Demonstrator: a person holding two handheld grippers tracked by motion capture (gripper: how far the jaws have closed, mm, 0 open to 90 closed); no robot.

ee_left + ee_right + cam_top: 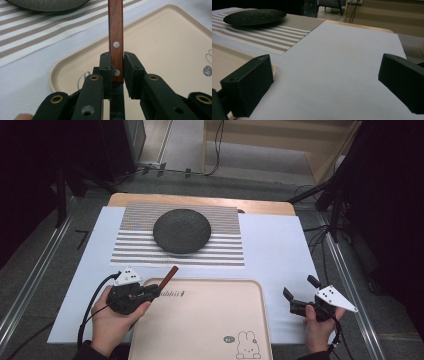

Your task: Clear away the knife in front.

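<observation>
A brown wooden handle with two metal rivets sticks out forward from my left gripper, whose jaws are shut on it. In the left gripper view the handle rises between the pads of that gripper, over the near-left corner of a beige tray; what the handle belongs to is hidden behind the jaws. My right gripper rests to the right of the tray, open. Its jaws stand wide apart over the white sheet with nothing between them.
A black round plate sits on a striped placemat at the back of the table. The tray carries a rabbit drawing near its front right. A white sheet covers the tabletop. Cables and stands lie on the floor beyond.
</observation>
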